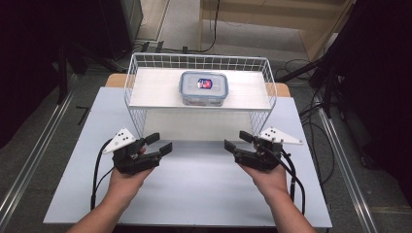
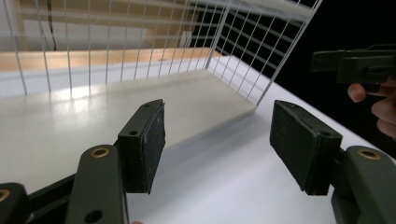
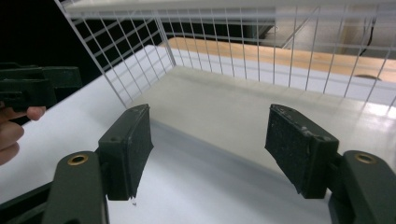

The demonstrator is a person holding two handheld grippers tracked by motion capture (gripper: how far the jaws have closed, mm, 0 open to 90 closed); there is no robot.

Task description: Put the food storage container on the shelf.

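**Box on the rack, both grippers wide open below**

A clear lidded box (image 1: 204, 88) sits on the white top shelf of a wire rack (image 1: 131, 95), near the middle, with something red and blue inside. The rack stands at the far side of the table (image 1: 194, 194). The left gripper (image 1: 162, 143) and right gripper (image 1: 235, 141) hover over the table just in front of the rack, well apart from each other. Each has its jaws spread wide and holds nothing. The box lies beyond and above both.
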